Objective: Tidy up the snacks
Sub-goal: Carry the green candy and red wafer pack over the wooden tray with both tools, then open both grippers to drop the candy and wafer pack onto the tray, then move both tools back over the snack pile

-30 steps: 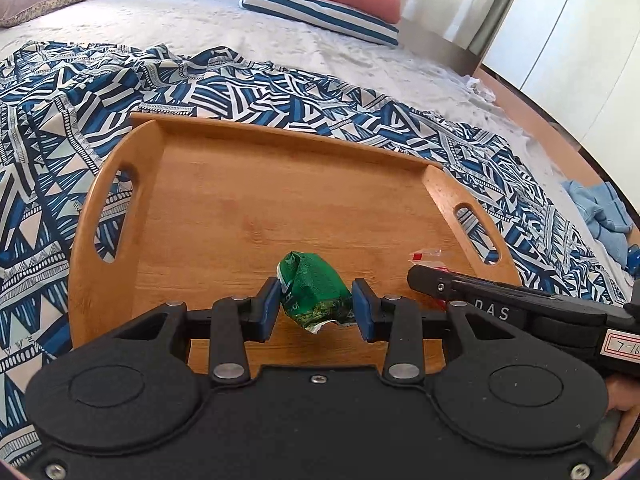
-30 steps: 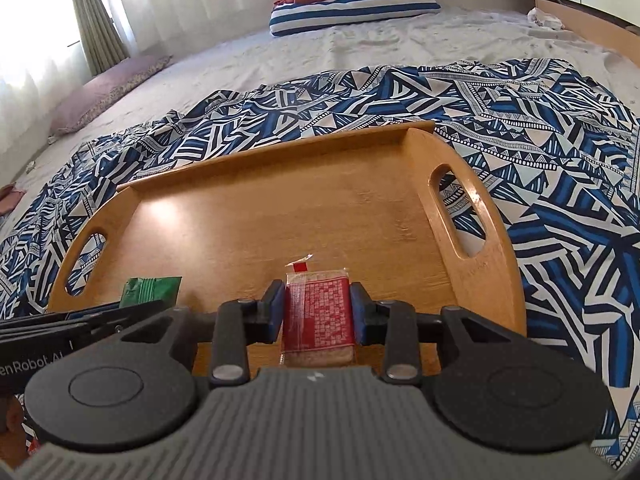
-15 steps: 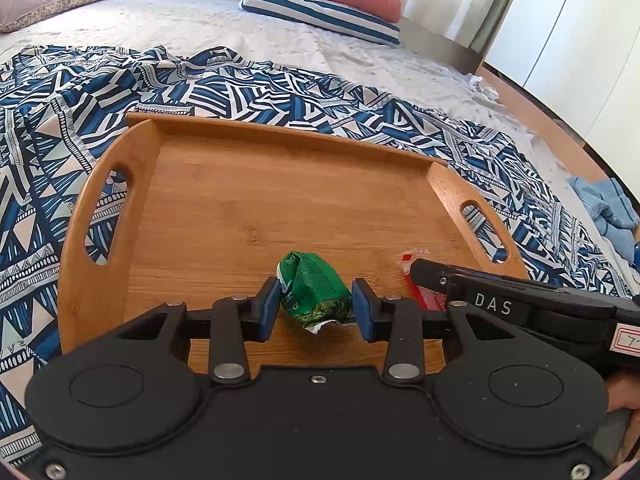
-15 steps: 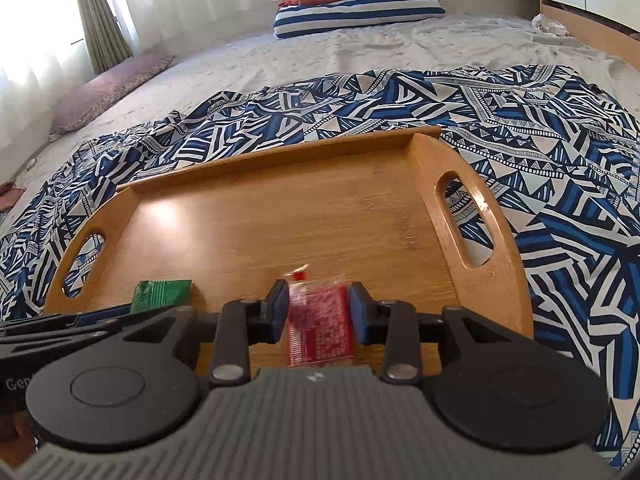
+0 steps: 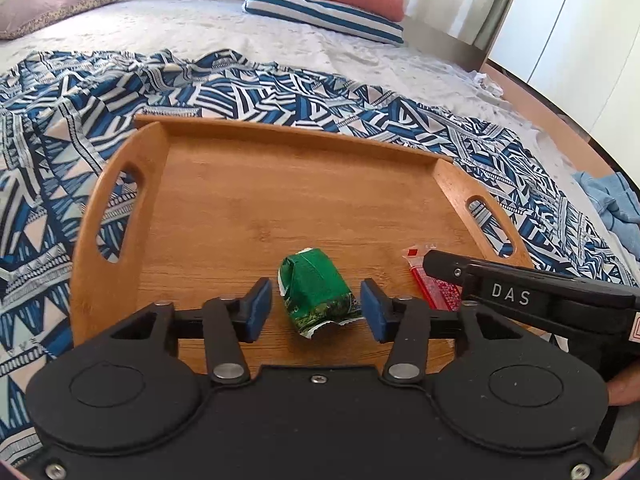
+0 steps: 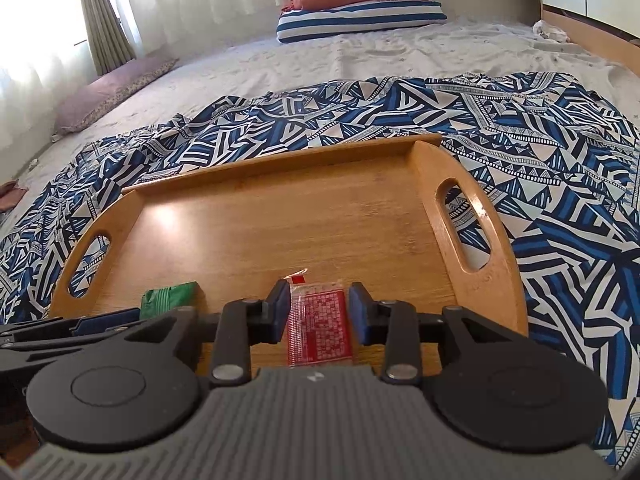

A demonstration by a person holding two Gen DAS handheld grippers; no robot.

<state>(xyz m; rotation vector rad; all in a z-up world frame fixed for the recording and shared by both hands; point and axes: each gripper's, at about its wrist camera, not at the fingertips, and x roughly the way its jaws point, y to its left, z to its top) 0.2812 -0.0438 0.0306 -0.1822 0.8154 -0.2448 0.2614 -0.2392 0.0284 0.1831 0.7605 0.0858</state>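
Resting low-centre on the handled bamboo tray (image 5: 248, 200), the crumpled green snack packet (image 5: 316, 294) sits loose between the left gripper (image 5: 316, 308), whose jaws have just been opening; the tray floor above is bare up to the far rim. Right view alone shows the right gripper (image 6: 318, 316) pinching the flat red snack sachet (image 6: 320, 326) near the tray's front edge.

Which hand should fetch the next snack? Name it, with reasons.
Left. The left gripper has just been opening; the green packet lies free between its pads on the tray. The right gripper is clamped on the red packet.
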